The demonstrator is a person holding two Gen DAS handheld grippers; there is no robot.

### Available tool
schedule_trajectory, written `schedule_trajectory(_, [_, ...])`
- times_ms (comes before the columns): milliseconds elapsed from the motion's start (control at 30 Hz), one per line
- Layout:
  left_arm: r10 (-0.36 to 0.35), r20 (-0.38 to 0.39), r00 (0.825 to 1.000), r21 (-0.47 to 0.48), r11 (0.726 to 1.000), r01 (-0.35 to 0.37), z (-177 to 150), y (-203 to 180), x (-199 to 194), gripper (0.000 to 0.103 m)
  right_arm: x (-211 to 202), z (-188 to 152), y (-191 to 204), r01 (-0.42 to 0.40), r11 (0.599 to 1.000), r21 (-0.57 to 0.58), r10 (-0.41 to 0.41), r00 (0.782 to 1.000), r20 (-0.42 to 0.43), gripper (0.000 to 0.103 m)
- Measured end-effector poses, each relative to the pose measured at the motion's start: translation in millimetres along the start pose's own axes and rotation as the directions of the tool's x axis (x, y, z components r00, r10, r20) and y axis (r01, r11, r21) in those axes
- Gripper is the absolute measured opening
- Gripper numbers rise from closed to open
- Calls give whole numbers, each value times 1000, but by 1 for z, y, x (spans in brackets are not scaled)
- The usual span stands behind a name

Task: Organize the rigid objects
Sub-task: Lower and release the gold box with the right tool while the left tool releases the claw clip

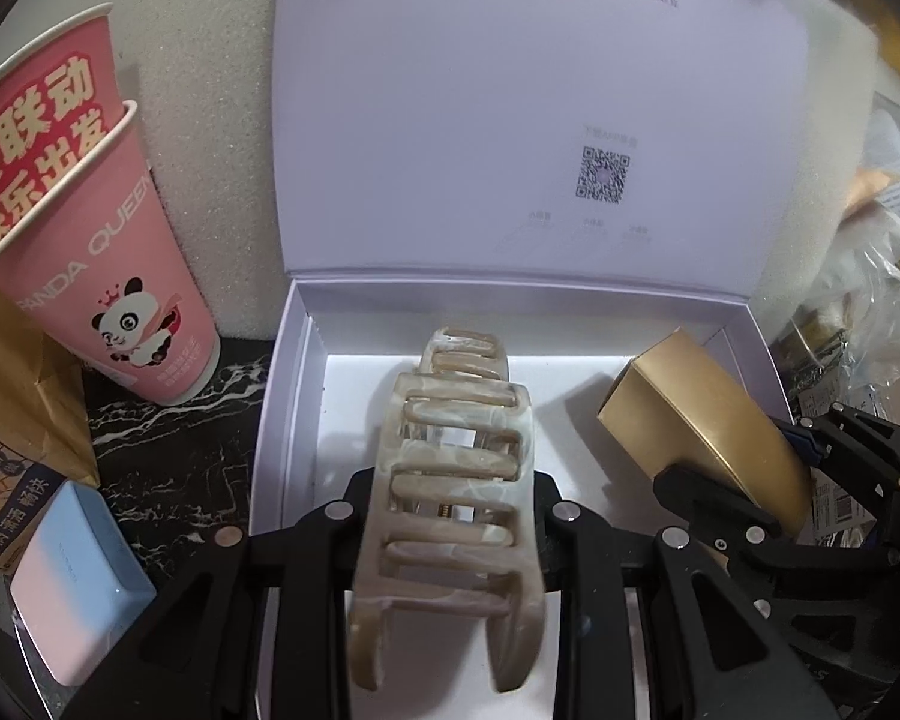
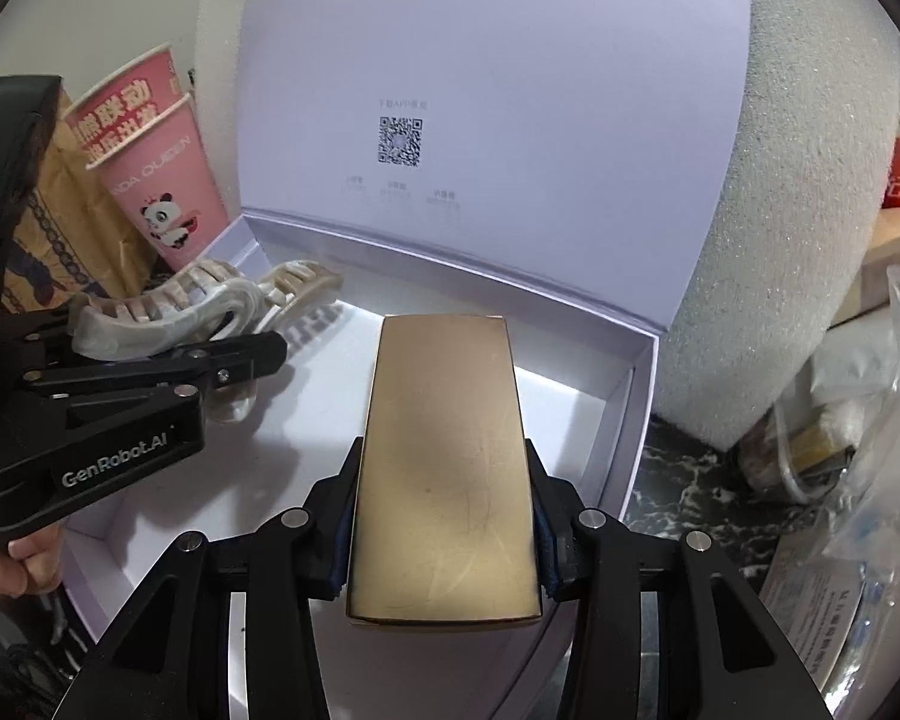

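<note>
A white gift box lies open with its lid standing up behind it. My left gripper is shut on a beige marbled hair claw clip and holds it over the left part of the box. My right gripper is shut on a flat gold box and holds it over the right part of the white box. The gold box and right gripper also show in the left wrist view. The clip and left gripper show in the right wrist view.
Two stacked pink paper cups and a brown paper bag stand left of the box on a black marble counter. A pink and blue case lies front left. White foam stands behind; plastic bags and clutter lie right.
</note>
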State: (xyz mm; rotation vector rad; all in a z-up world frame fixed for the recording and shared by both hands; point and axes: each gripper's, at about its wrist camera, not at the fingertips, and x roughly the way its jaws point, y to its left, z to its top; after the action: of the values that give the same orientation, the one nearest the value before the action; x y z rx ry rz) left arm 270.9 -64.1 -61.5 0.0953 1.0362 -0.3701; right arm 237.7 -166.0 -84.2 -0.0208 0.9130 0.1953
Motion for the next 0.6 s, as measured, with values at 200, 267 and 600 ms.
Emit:
schedule_trajectory(200, [24,-10,1000,-14,1000,-24,-1,4,-1,28,-7,-5,3,-6,1000,-5,7,999,38,68])
schedule_trajectory(267, [25,-10,1000,-11,1000,-25,-2,3,-3,28,-9,-6,3,0,1000,-2,0,999,43,71])
schedule_trajectory(600, [22,-24,999,2,1000,-22,6,4,-10,28,-41,-24,-6,5,1000,11,-6,997,79,74])
